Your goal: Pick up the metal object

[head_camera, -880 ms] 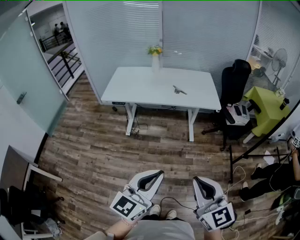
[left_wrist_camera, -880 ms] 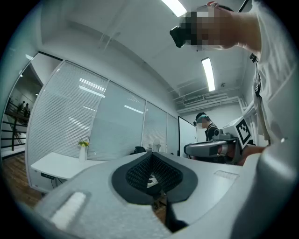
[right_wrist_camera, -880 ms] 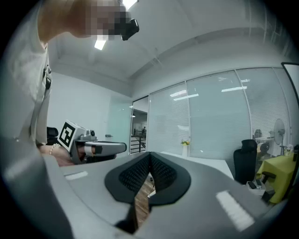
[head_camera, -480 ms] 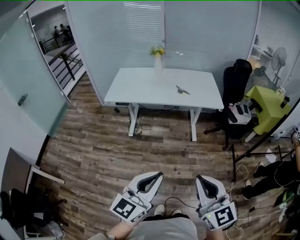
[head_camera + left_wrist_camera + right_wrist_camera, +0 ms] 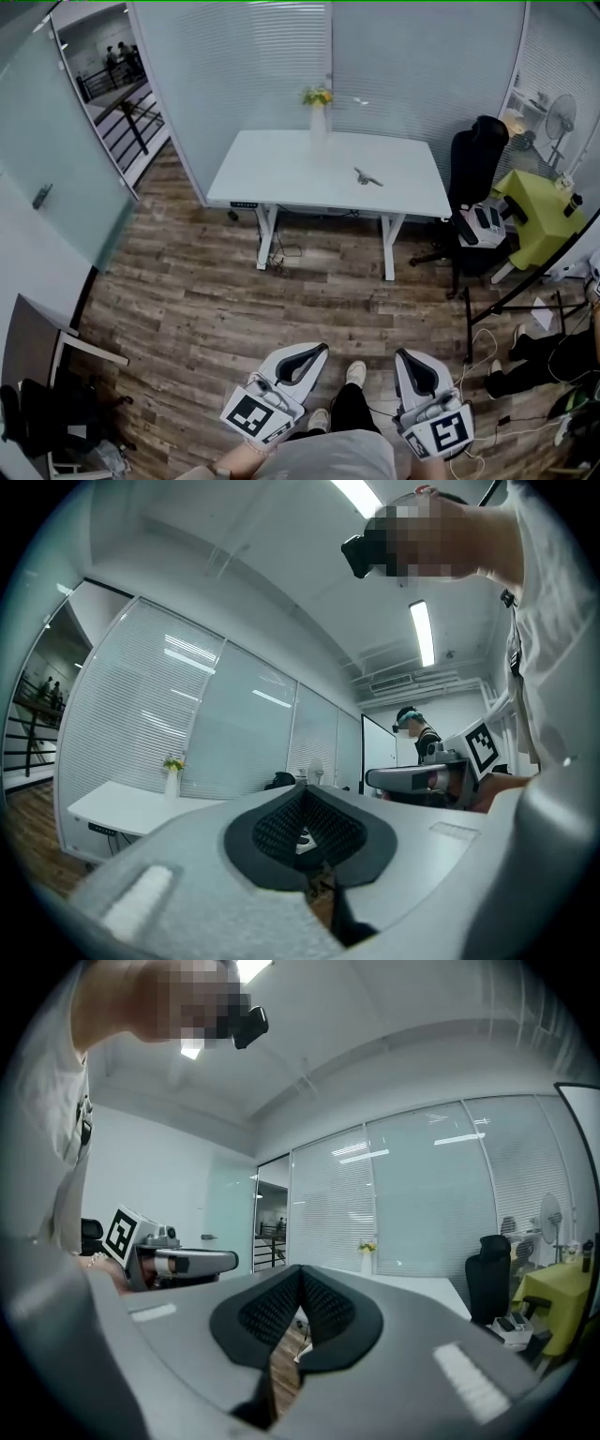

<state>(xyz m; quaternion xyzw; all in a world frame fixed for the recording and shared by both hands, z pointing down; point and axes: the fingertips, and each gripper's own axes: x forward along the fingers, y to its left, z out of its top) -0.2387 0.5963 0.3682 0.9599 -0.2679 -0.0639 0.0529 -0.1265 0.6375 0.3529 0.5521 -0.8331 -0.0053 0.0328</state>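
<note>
A small metal object (image 5: 367, 176) lies on the right part of a white desk (image 5: 281, 169) far across the room. Both grippers are held low at the bottom of the head view, well short of the desk. The left gripper (image 5: 309, 351) has its jaws together with nothing between them, and so does the right gripper (image 5: 409, 357). In the left gripper view the left gripper (image 5: 302, 799) points level toward the desk (image 5: 112, 806). The right gripper (image 5: 302, 1279) also points level, with the desk (image 5: 412, 1283) behind its tip.
A vase of yellow flowers (image 5: 317, 105) stands at the desk's back edge. A black office chair (image 5: 473, 164) and a green table (image 5: 534, 211) are to the right. Cables (image 5: 483, 347) trail on the wooden floor. Glass partitions with blinds close off the back.
The view has shifted a little toward the desk. A shoe now shows stepping forward between the two grippers. Both grippers keep their place in the view and stay shut.
</note>
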